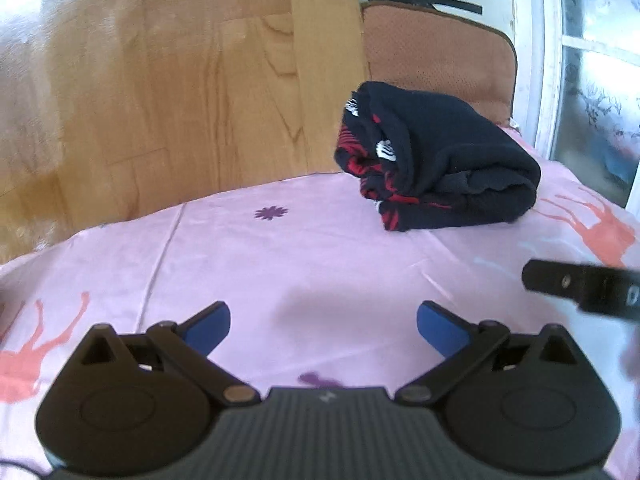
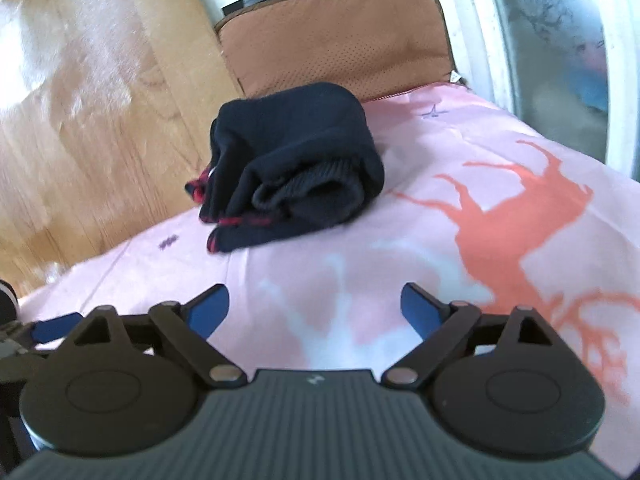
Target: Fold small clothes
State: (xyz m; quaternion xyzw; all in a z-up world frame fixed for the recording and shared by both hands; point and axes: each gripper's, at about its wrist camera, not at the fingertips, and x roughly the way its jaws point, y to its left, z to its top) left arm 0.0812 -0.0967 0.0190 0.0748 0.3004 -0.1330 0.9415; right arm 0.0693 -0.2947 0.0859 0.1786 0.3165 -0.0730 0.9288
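Observation:
A dark navy garment with red and white markings (image 1: 436, 160) lies folded in a thick bundle on the pink bedsheet (image 1: 280, 264), near the bed's far edge. It also shows in the right wrist view (image 2: 296, 168). My left gripper (image 1: 323, 328) is open and empty, above the sheet, well short of the bundle. My right gripper (image 2: 315, 310) is open and empty, also short of the bundle. The right gripper's finger shows at the right edge of the left wrist view (image 1: 580, 288). The left gripper's blue pad shows at the left edge of the right wrist view (image 2: 56, 328).
A brown cushioned chair back (image 1: 436, 60) stands just behind the bundle, also in the right wrist view (image 2: 340, 36). Wooden floor (image 1: 140, 100) lies beyond the bed's edge to the left. A white window frame (image 1: 548, 60) is at the right. The sheet has orange deer prints (image 2: 520, 220).

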